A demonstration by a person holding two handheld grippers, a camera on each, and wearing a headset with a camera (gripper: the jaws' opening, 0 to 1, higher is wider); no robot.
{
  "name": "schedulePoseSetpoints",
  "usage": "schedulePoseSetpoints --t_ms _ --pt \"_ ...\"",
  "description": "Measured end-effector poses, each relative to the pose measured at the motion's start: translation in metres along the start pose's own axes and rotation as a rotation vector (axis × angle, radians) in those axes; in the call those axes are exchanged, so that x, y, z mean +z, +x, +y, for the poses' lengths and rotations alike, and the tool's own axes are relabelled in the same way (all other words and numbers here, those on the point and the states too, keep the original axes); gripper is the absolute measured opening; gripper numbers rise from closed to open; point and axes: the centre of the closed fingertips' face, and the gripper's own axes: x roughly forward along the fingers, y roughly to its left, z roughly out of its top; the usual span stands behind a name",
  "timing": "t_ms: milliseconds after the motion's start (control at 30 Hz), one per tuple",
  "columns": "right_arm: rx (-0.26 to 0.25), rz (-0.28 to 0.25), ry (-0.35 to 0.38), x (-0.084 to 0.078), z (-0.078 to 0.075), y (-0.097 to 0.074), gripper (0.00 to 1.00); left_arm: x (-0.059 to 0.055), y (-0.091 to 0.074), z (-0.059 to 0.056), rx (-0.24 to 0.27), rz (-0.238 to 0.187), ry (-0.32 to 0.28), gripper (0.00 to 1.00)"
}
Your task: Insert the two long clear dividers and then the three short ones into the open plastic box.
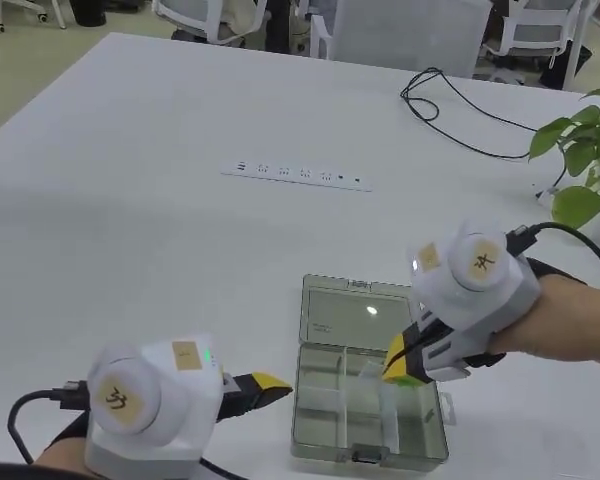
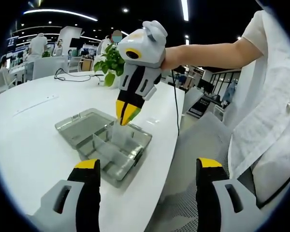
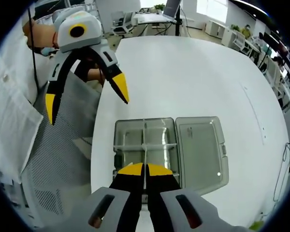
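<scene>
Open plastic box (image 1: 302, 400) (image 2: 113, 176) (image 3: 117, 140) sits on the white table (image 1: 130, 200) at the near right, in front of the person. Its lid (image 1: 350, 315) (image 2: 77, 128) (image 3: 200, 147) lies flat on the far side of the base. The right gripper (image 1: 398, 368) (image 2: 125, 113) (image 3: 145, 170) hangs over the right part of the base, pointing down. Its yellow-tipped jaws are pressed together on the top edge of a thin clear divider (image 1: 388, 410) (image 2: 117, 137) (image 3: 145, 140). The divider stands upright inside the box and runs near to far; whether it is a long or a short piece cannot be told. Other clear partitions (image 1: 325, 385) (image 3: 159, 145) stand in the base, one of them crossing the held divider. The left gripper (image 1: 265, 385) (image 2: 148, 163) (image 3: 85, 99) is at the near left, just beside the left wall of the box and not touching it. Its jaws are spread wide with nothing between them. On the far part of the table lies a flush socket strip (image 1: 295, 172). A black cable (image 1: 460, 105) loops at the far right, and a green plant (image 1: 580, 150) (image 2: 111, 63) stands at the right edge.
</scene>
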Motion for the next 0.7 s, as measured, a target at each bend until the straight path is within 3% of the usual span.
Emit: schedulePoseSetpoints --t_ms 700 --pt "-0.013 -0.026 -0.054 0.002 0.003 0.012 0.02 -0.001 0.002 0.001 -0.003 0.006 0.001 0.83"
